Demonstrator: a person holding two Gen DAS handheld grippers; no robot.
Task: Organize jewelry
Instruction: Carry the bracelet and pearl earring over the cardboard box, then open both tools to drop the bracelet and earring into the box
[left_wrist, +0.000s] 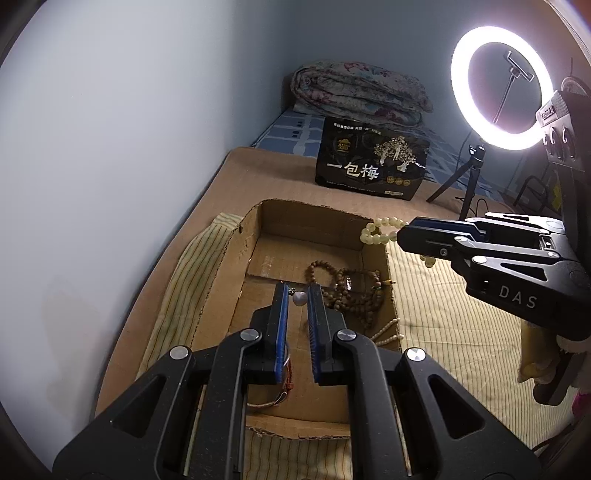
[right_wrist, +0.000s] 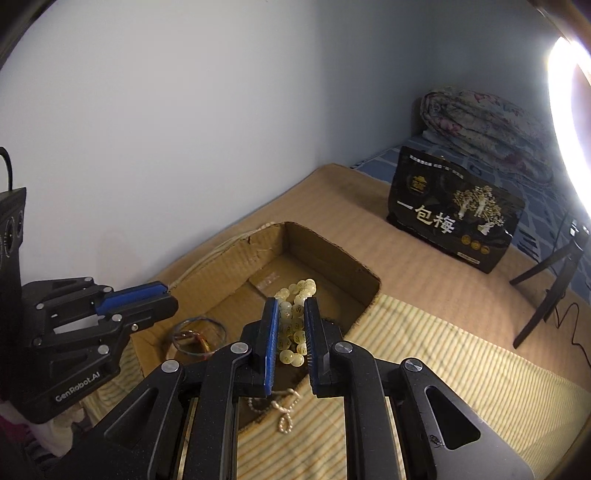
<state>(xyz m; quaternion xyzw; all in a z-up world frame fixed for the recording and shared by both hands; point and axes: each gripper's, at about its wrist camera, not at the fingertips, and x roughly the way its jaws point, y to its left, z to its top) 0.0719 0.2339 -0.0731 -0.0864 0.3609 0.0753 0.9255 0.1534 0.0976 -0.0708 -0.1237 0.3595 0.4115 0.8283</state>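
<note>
An open cardboard box (left_wrist: 221, 266) (right_wrist: 332, 254) lies on a striped cloth on the bed. My right gripper (right_wrist: 291, 306) (left_wrist: 400, 232) is shut on a pale yellow bead bracelet (right_wrist: 295, 325) (left_wrist: 380, 230) and holds it over the box's right rim. My left gripper (left_wrist: 298, 290) (right_wrist: 168, 291) is open over the box, with a small round pendant (left_wrist: 299, 298) showing between its fingers. Brown wooden bead strands (left_wrist: 351, 288) lie on the box floor. Thin bangles (right_wrist: 197, 336) lie in the box near the left gripper. A white bead string (left_wrist: 386, 334) (right_wrist: 282, 410) hangs over the near rim.
A black snack bag (left_wrist: 371, 158) (right_wrist: 454, 221) stands behind the box. A lit ring light (left_wrist: 502, 86) on a tripod (right_wrist: 546, 295) stands at the right. A folded floral quilt (left_wrist: 358, 92) lies at the back. A grey wall runs along the left.
</note>
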